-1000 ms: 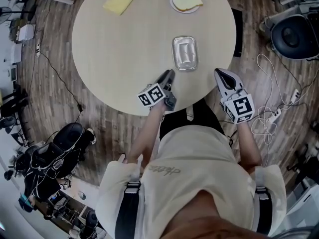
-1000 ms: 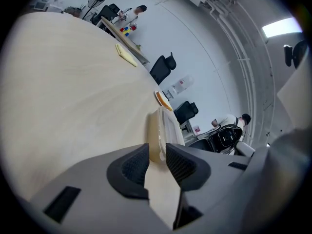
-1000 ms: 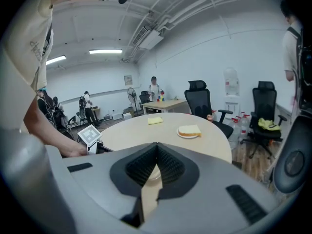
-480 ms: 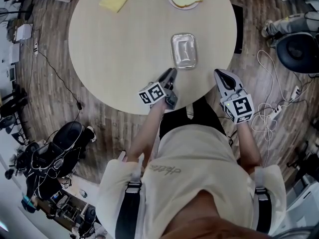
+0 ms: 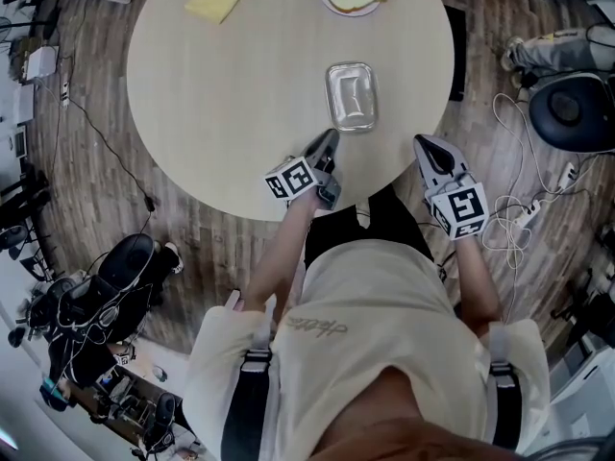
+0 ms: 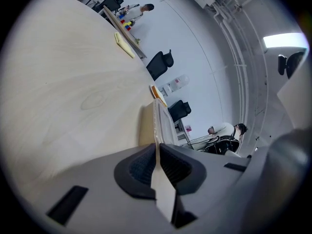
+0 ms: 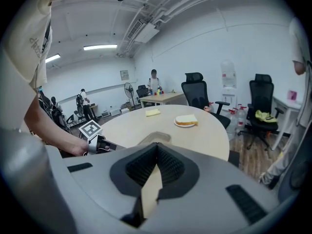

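Progress was nil, as I judged it: left tongs [image 5: 328, 142] clenched empty just short of the metal tin [image 5: 351, 96] lying untouched on the tabletop [image 5: 240, 94] ahead, right tongs [image 5: 424, 143] clenched empty by the tabletop's edge.

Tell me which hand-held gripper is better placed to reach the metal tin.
Left, probably. The left hand-held gripper is over the table, its shut jaws pointing at the metal tin just ahead. The right hand-held gripper hangs at the table's edge, farther off to the tin's side.
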